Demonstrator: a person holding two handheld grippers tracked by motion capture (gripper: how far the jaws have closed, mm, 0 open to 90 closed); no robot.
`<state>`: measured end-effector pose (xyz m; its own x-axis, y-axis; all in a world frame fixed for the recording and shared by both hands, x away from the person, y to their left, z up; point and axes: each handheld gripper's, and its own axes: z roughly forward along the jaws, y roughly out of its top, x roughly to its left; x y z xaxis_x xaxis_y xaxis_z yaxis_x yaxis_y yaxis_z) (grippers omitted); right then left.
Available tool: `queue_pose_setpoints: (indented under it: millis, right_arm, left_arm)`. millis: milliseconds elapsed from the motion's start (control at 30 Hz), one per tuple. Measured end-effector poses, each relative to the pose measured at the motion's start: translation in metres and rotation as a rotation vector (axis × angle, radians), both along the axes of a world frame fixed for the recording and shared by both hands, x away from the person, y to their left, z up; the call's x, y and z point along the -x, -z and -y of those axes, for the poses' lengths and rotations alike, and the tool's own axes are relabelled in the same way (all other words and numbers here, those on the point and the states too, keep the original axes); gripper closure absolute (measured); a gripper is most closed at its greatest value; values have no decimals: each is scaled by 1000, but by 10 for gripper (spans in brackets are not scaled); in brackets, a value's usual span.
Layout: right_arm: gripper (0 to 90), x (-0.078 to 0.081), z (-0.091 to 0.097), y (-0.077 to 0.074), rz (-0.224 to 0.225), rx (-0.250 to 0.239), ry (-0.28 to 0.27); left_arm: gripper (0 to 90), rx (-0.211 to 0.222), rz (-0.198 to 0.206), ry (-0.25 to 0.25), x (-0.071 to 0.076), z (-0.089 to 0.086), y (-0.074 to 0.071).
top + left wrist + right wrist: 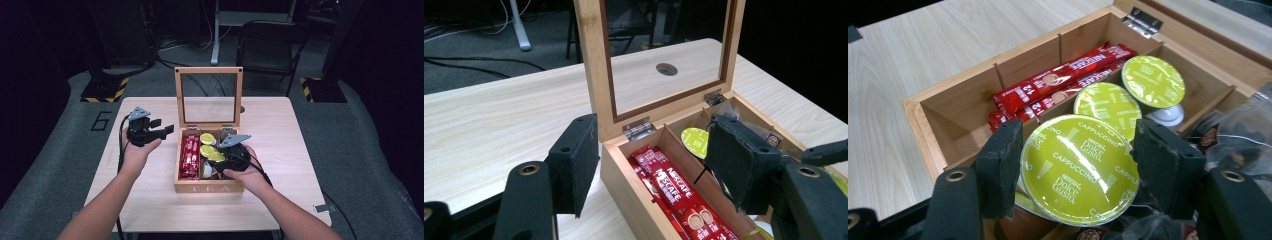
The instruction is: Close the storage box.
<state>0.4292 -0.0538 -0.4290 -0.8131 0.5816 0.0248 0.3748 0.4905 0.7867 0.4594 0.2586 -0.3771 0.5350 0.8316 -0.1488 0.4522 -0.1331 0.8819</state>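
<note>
Sitting between right hand-held gripper [1075, 175] jaws: capsule [1079, 167]

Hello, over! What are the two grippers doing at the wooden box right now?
Right gripper shut on green capsule over box. Left gripper open, astride box's side wall. Nothing blocking.

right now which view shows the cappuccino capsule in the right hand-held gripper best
The right gripper view: the green-lidded cappuccino capsule sits large between the jaws of the right hand-held gripper, its label readable. The high view shows it as a small yellow-green disc by the hand. The left gripper view shows a different green capsule in the box.
</note>
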Motion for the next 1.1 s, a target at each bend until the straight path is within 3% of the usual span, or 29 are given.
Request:
queue_pose_setpoints:
  millis: [633, 1100]
  right_arm:
    - [372, -10, 48, -12, 27, -41, 121]
    - [372, -16, 79, -12, 52, -33, 198]
  left_arm:
    - [406, -4, 10, 7, 2, 2, 1]
    - [410, -13, 11, 10, 3, 2, 2]
